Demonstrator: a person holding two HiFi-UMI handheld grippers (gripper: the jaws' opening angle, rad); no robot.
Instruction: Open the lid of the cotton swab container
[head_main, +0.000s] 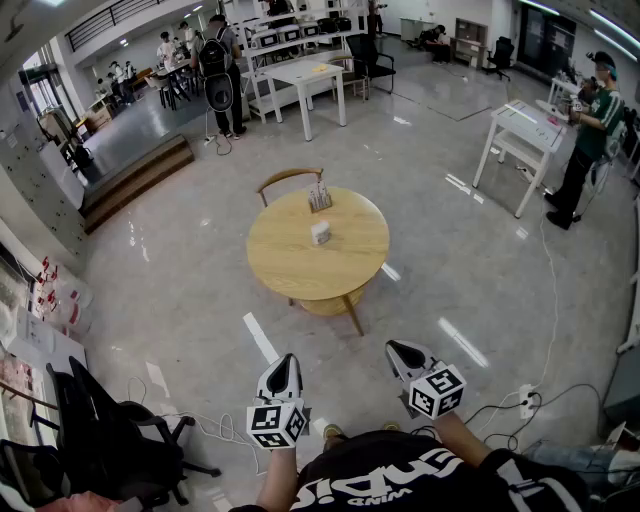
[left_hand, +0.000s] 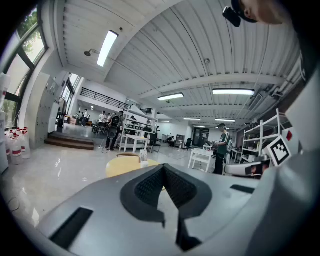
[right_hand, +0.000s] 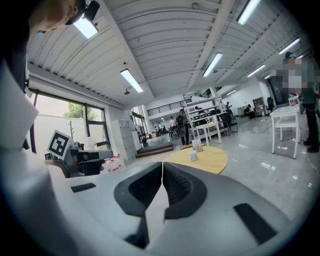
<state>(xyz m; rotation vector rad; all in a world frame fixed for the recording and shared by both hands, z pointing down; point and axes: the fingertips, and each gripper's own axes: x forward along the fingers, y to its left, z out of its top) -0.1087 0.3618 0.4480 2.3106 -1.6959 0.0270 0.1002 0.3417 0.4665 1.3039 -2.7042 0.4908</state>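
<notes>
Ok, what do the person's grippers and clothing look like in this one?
The left gripper and right gripper both have pale grey, tapering shells with black ribbed fingers. Each carries a white cube with black square markers: the left cube and the right cube. The person wears a black T-shirt with white lettering.

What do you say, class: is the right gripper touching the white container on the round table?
Apart. The head view shows the right gripper near the person, with open floor between it and the round table bearing the white container.
</notes>
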